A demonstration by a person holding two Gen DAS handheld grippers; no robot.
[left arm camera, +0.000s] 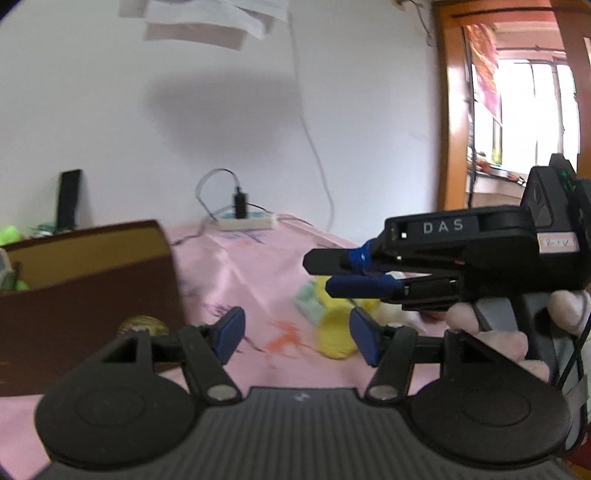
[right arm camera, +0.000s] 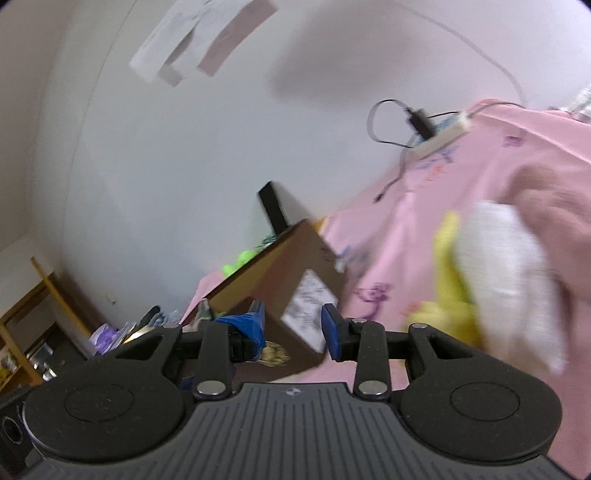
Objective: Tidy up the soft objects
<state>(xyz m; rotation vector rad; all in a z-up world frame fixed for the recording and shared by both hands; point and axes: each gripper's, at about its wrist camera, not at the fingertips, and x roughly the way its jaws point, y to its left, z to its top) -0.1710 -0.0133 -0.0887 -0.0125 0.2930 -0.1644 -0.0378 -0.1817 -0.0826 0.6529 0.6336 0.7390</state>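
pink cloth (left arm camera: 258,266) covers the surface below a white wall (left arm camera: 166,110).

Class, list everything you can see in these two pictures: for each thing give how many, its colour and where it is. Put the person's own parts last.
Cloth: one, pink with prints, covering the surface.
Cardboard box: one, brown, open, at the left on the cloth.
Soft objects: a small pile, yellow, pale green and white, on the cloth.
Power strip: one, white, with a black plug, by the wall.
Papers: several, white, on the wall.
Left tongs: one, black with blue pads, open, empty.
Right tongs: one, black and blue, open, empty.
Hand: one, holding the right tongs.
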